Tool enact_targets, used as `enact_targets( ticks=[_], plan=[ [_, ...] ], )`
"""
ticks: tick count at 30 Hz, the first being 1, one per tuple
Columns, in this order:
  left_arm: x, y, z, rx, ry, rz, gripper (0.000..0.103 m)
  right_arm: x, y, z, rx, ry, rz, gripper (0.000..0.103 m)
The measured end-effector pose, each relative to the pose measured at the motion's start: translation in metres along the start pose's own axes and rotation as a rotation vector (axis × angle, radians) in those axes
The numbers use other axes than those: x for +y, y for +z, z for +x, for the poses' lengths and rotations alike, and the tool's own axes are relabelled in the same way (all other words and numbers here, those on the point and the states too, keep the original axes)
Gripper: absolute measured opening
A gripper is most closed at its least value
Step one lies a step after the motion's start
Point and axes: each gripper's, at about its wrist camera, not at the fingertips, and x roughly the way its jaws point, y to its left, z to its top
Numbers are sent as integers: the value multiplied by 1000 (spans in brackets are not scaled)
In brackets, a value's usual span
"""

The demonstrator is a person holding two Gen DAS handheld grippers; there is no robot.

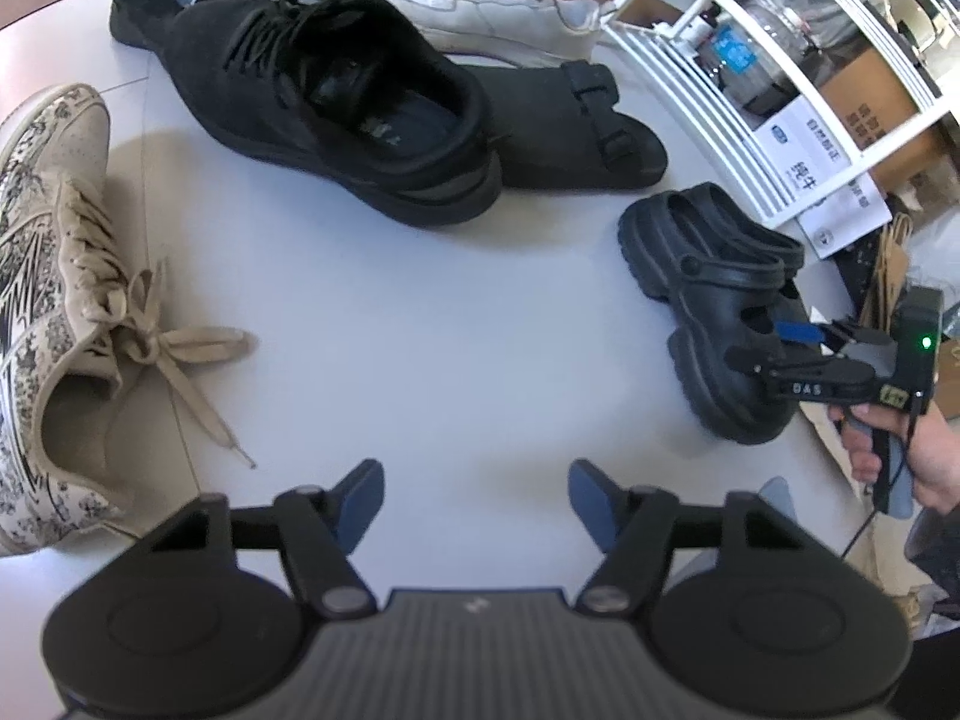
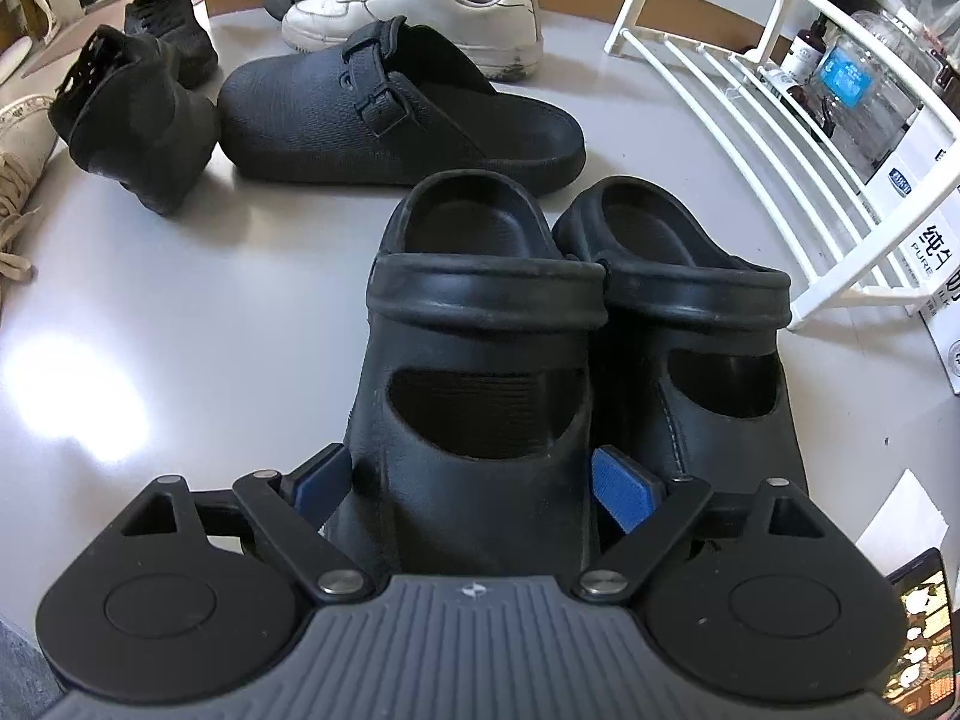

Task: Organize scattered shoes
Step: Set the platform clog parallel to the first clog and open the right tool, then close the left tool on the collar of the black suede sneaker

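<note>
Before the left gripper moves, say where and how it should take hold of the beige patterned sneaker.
Grip the beige patterned sneaker at its heel collar, one finger inside the open mouth, one outside. It lies with the heel nearest the open left gripper and the toe pointing away, so probably come in from behind and above. Avoid the loose laces trailing over the table.

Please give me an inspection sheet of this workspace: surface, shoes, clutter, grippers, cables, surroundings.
Surface: grey table, glare patch.
Job's things: black clog pair side by side; black buckle clog, white sneaker, black sneakers, patterned beige sneaker scattered.
Clutter: nothing seen.
Grippers: left gripper open, empty; right gripper straddles the left clog.
Cables: one under the right hand.
Surroundings: white rack, bottles, boxes.
</note>
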Motion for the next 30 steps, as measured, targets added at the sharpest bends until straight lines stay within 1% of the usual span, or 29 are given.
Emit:
enact_targets(
  ticks=[9, 14, 19, 20, 23, 24, 27, 30],
  plan=[
    [5, 4, -3, -22, 18, -17, 65, 2, 1, -1, 1, -10, 1, 89],
    [11, 7, -5, -37, 37, -25, 65, 1, 1, -18, -35, -17, 13, 88],
    [25, 25, -22, -108, 88, -48, 65, -3, 0, -39, -78, 19, 60, 88],
    [26, 27, -23, -116, 93, -50, 65, -3, 1, -43, -90, 22, 64, 87],
    [32, 43, -33, -169, 118, -65, 65, 1, 4, -52, -123, 29, 60, 79],
    [33, 47, -35, -185, 124, -72, 65, 2, 6, -55, -137, 42, 64, 79],
    [39, 58, -40, -213, 143, -83, 67, 5, 11, -60, -163, 82, 74, 79],
    [45, 71, -40, -221, 165, -68, 68, 11, 15, -63, -159, 104, 56, 79]
  ],
)
